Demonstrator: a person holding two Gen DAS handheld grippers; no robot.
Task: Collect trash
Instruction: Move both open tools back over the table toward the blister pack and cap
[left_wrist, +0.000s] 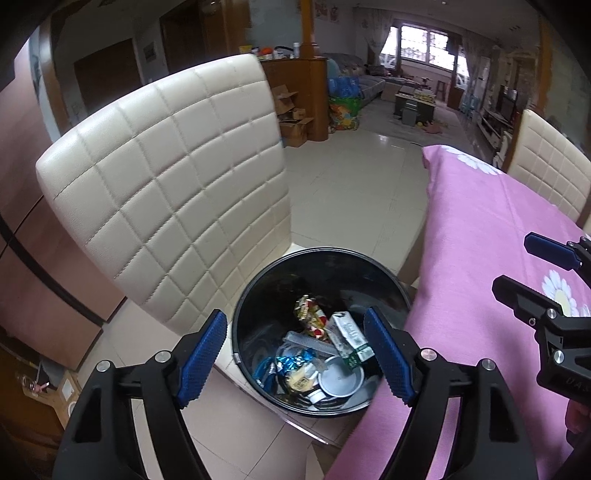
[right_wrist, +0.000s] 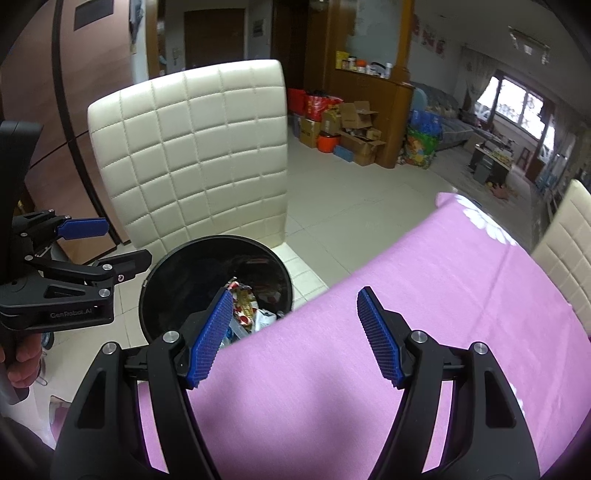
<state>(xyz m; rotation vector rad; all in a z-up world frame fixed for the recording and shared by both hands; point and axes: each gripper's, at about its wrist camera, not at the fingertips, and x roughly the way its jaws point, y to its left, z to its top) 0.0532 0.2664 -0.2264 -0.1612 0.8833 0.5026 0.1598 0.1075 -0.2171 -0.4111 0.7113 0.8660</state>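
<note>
A black round trash bin (left_wrist: 255, 295) stands on the floor between a cream chair and the table; it also shows in the right wrist view (right_wrist: 173, 273). Inside lie a green-white carton (left_wrist: 349, 338), a red-gold wrapper (left_wrist: 310, 317), a blue foil wrapper (left_wrist: 291, 360), a round metal lid (left_wrist: 340, 380) and other scraps. My left gripper (left_wrist: 295, 350) is open and empty, held above the bin; it also shows in the right wrist view (right_wrist: 127, 245). My right gripper (right_wrist: 295, 325) is open and empty over the table's edge; it also shows in the left wrist view (left_wrist: 511, 264).
A cream quilted chair (left_wrist: 166, 184) stands close behind the bin. The table under a pink flowered cloth (left_wrist: 480, 258) runs along the right. A second cream chair (left_wrist: 550, 166) stands at its far side. Cardboard boxes (right_wrist: 351, 129) and bags stand by a wooden cabinet farther off.
</note>
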